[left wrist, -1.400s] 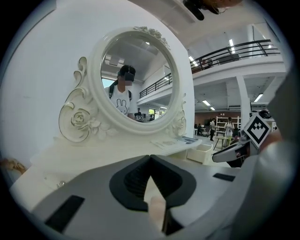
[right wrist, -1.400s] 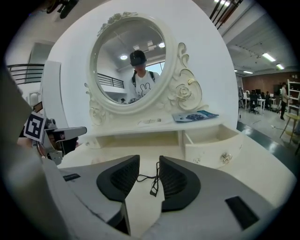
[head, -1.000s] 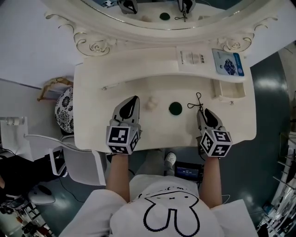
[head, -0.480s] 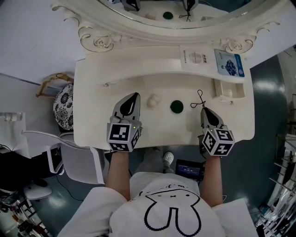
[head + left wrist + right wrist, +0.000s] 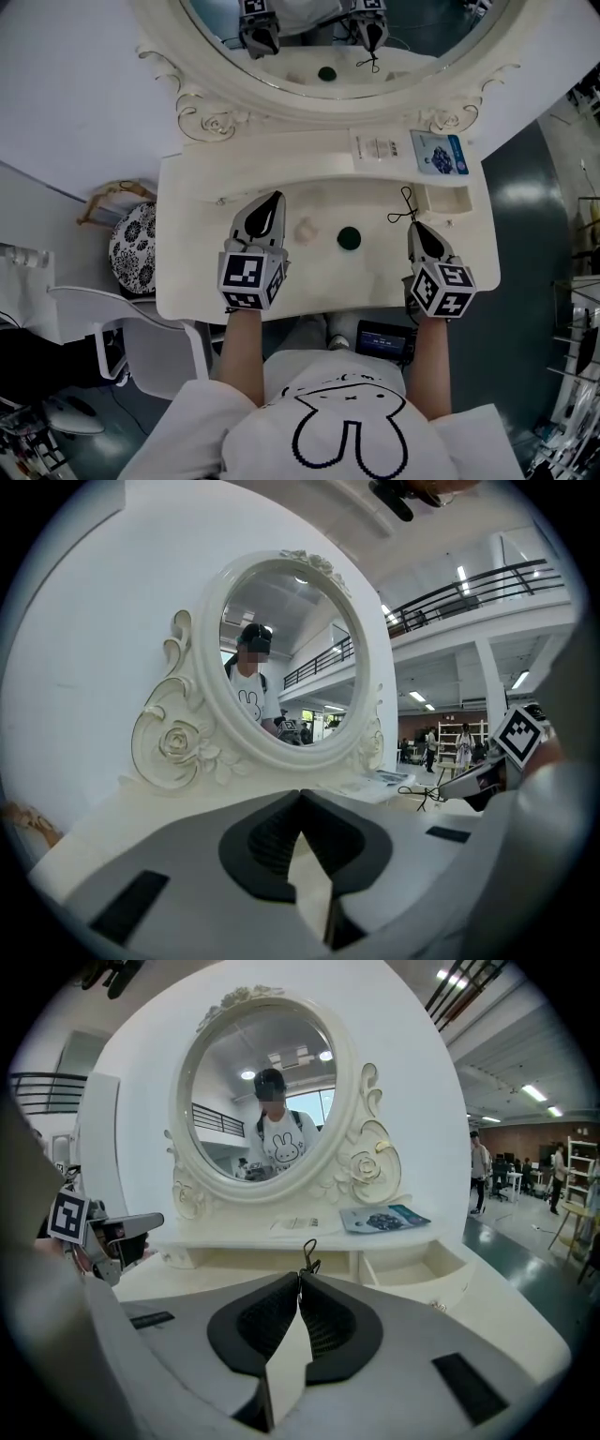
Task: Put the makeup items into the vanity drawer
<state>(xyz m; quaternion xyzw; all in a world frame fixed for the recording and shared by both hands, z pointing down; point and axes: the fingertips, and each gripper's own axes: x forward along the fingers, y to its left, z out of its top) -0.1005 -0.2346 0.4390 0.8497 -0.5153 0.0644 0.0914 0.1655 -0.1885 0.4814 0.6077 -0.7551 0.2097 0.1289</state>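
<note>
Two hand-held grippers and three small makeup items, as we find them at the white vanity bench (image 5: 197, 277).

Entry 1, left hand-held gripper (image 5: 273, 202): we log its jaws together at the tips, with nothing between them. It is held over the left half of the bench and points toward the oval mirror in a carved cream frame (image 5: 217, 120).

Entry 2, right hand-held gripper (image 5: 415, 229): its jaws have just been closing. They are pinched on the near end of a thin black looped wire piece (image 5: 404, 205), which sticks out past the tips toward the mirror.

Entry 3, small cream rounded item (image 5: 305, 230): lies on the bench just to the right of the left gripper's tip.

Entry 4, dark green round disc (image 5: 349, 237): lies on the bench next to the cream item, between the two grippers and apart from both.

Entry 5, small open drawer (image 5: 452, 198): pulled out at the right rear of the bench, just beyond the right gripper. The black piece is near its left front corner, outside it.

Entry 6, raised shelf (image 5: 281, 155) under the mirror: we count a white leaflet (image 5: 375, 147) and a blue-printed booklet (image 5: 439, 153) lying flat, side by side.
</note>
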